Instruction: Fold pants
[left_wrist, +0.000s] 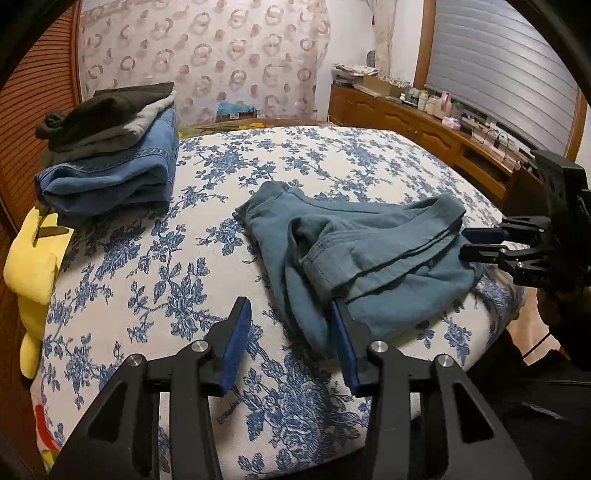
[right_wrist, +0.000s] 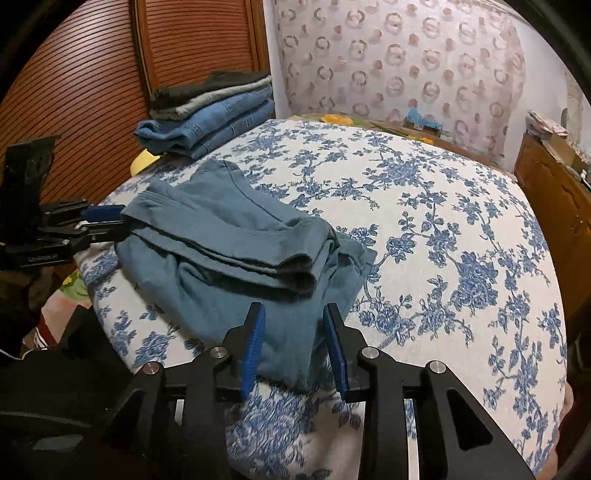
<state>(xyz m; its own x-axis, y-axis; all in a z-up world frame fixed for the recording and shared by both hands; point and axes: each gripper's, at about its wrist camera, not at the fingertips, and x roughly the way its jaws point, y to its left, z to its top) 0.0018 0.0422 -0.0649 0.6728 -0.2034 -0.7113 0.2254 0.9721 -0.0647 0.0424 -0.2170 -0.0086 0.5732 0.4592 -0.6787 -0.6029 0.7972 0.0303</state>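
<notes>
Teal pants (left_wrist: 369, 254) lie loosely folded and rumpled on the blue-flowered bedcover (left_wrist: 155, 266), near its front edge. They also show in the right wrist view (right_wrist: 229, 251). My left gripper (left_wrist: 291, 332) is open; its right finger touches the pants' near left edge, and nothing is held. It also shows at the left of the right wrist view (right_wrist: 110, 221). My right gripper (right_wrist: 293, 347) is open, its jaws on either side of the pants' near edge. It shows at the right of the left wrist view (left_wrist: 469, 243), beside the pants.
A stack of folded clothes (left_wrist: 110, 155), jeans under grey and black garments, sits at the bed's far left corner (right_wrist: 210, 118). A yellow soft toy (left_wrist: 29, 254) lies at the left edge. A wooden dresser (left_wrist: 424, 129) with clutter stands at the right. A slatted wooden door (right_wrist: 92, 92) is behind.
</notes>
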